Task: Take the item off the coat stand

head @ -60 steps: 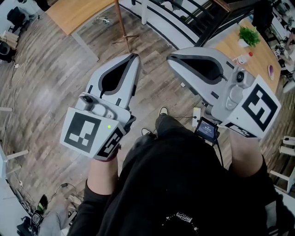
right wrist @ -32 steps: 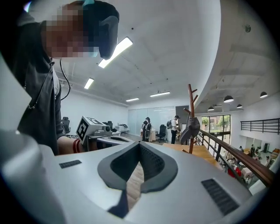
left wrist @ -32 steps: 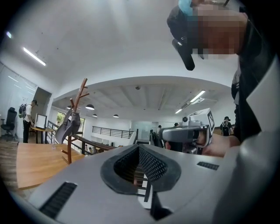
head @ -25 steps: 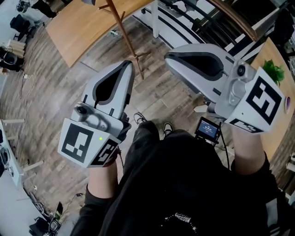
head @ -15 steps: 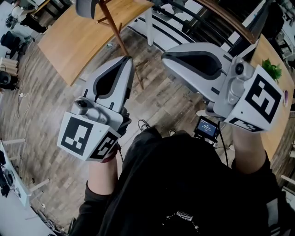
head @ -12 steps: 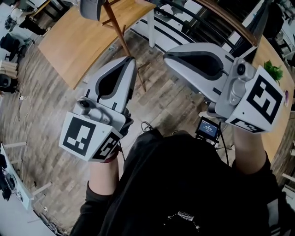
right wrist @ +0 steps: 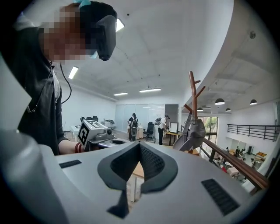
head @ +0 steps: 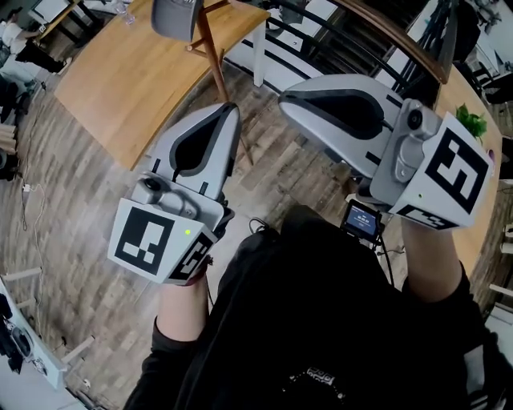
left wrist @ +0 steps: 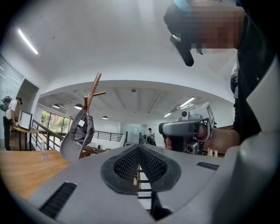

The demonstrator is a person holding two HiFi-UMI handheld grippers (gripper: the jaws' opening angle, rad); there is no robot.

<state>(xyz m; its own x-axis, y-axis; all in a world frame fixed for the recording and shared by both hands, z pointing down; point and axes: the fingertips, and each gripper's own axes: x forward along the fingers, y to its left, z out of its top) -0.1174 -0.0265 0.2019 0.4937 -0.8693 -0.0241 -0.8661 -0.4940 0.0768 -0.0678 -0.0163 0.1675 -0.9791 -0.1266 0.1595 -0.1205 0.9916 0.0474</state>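
Observation:
A grey cap (head: 175,16) hangs on a brown wooden coat stand (head: 210,48) at the top of the head view, over a wooden table. My left gripper (head: 231,106) is shut and empty, its tip short of the stand's pole. My right gripper (head: 282,94) is also shut and empty, beside it on the right. In the left gripper view the cap (left wrist: 78,135) hangs from the stand (left wrist: 91,92) ahead to the left, beyond the closed left gripper (left wrist: 138,146). From the right gripper view the cap (right wrist: 195,134) appears ahead to the right of the closed right gripper (right wrist: 140,144).
A wooden table (head: 120,76) stands under the stand on a wood-plank floor. A black railing (head: 345,36) runs behind. A second table with a green plant (head: 473,124) is at the right. A small screen (head: 361,220) hangs at my waist. People (right wrist: 131,124) stand far off.
Both grippers have travelled forward towards the coat stand, still shut. The cap has come into the head view at the top, and the stand's pole now lies closer to the left gripper's tip.

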